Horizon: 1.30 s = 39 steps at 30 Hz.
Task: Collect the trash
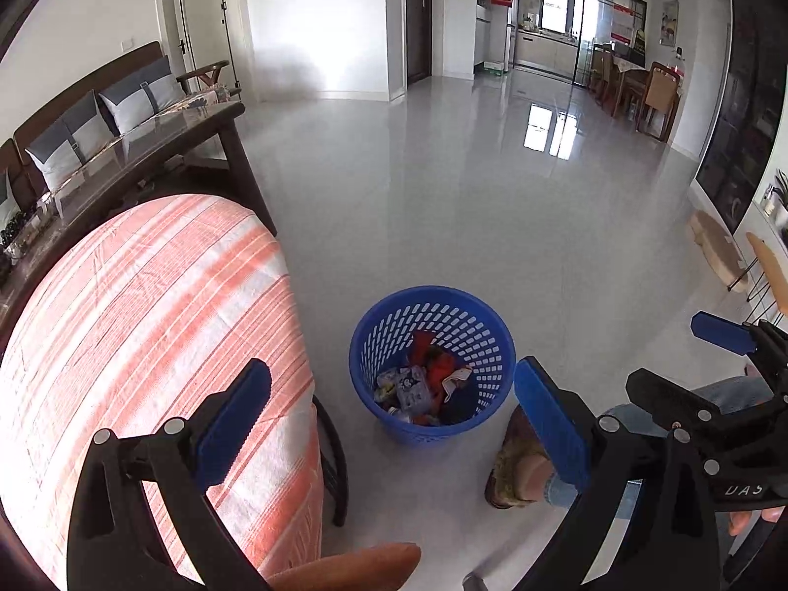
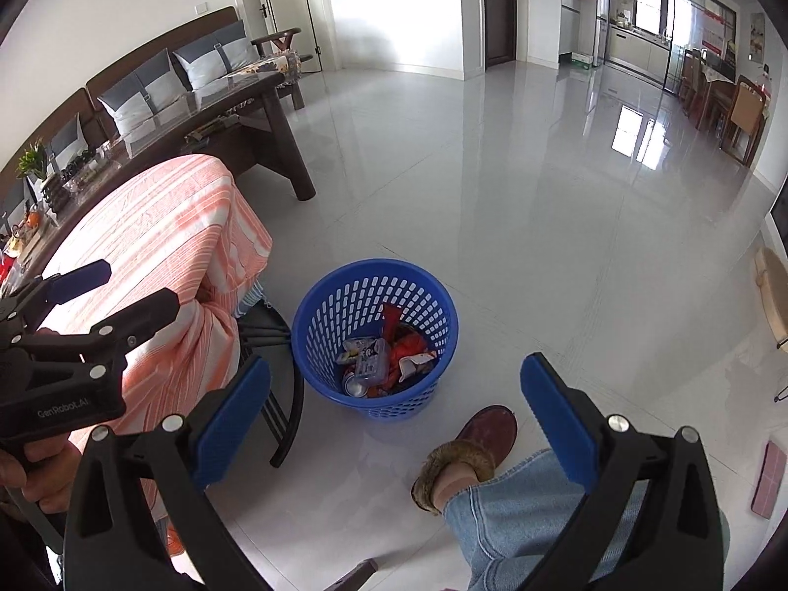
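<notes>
Blue plastic fills the middle of the left wrist view: a perforated bin (image 1: 432, 364) stands on the pale tiled floor (image 1: 443, 197), already holding crumpled wrappers (image 1: 428, 384) in red, orange and white. The left claw (image 1: 389, 418) hangs above and short of the bin with its jaws spread wide and nothing between them, one pad over the striped orange cloth (image 1: 147, 325) that covers the surface at left, the other beside a slippered foot (image 1: 517, 468). The right claw (image 1: 689, 369) shows at the right edge, also parted and empty. From the right wrist view the bin (image 2: 374, 340) sits ahead and slightly left of the right claw (image 2: 394, 409), whose jaws are likewise wide and bare; a small can (or so it looks) lies among the wrappers (image 2: 379, 359) at the bottom. The left claw (image 2: 123, 285) is at left over the cloth (image 2: 162, 246), open. No loose litter is visible on the cloth or floor in either view, so I judge the collecting to be at or near its end, both claws empty. Any next move calls for finding a remaining piece first; the low glass-topped surface (image 2: 207, 98) by the sofa is cluttered, though what lies there is too small to tell.
</notes>
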Motion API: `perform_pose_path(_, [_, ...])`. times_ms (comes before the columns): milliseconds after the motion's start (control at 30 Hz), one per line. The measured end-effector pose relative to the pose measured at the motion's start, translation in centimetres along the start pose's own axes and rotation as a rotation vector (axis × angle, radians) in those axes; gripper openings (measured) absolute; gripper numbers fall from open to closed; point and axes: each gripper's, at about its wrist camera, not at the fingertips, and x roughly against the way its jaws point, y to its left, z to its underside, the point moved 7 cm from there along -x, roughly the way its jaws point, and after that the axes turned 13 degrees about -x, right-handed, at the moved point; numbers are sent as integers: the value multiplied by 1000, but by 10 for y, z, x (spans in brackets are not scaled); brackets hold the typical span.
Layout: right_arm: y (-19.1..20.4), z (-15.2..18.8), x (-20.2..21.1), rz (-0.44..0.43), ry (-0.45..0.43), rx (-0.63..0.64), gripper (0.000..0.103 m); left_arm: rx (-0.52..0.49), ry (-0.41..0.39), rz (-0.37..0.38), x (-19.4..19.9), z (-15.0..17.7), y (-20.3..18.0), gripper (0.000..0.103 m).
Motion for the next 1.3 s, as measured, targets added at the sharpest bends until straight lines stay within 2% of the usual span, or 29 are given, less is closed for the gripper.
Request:
perform_pose_path(333, [12,9,-4,7,28,10,98,3,17,-14,-3,2,4,98])
perform_pose_path(1300, [16,10,3,5,20,15,98,4,30,-12,-5,3,1,98])
